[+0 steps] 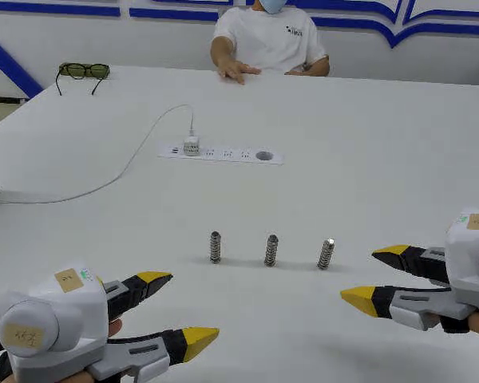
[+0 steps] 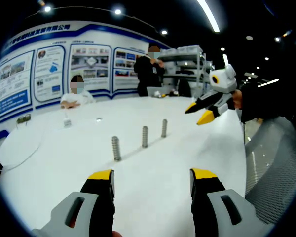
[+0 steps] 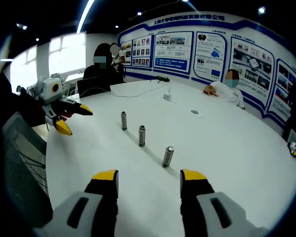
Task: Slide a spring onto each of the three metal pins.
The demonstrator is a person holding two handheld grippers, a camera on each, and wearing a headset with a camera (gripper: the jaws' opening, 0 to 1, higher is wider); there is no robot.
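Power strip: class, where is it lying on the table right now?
In the head view, the power strip lies mid-table, beyond the row of three pins, nearer the seated person.

Across the white table (image 1: 383, 183) from me sits a person (image 1: 270, 36) in a white shirt, leaning on its far edge. A white power strip (image 1: 220, 153) lies between us, a charger (image 1: 191, 144) plugged in, its cable (image 1: 120, 174) trailing left. Dark glasses (image 1: 84, 71) rest near the far left corner

Three spring-covered pins (image 1: 215, 246) (image 1: 271, 250) (image 1: 326, 254) stand in a row.
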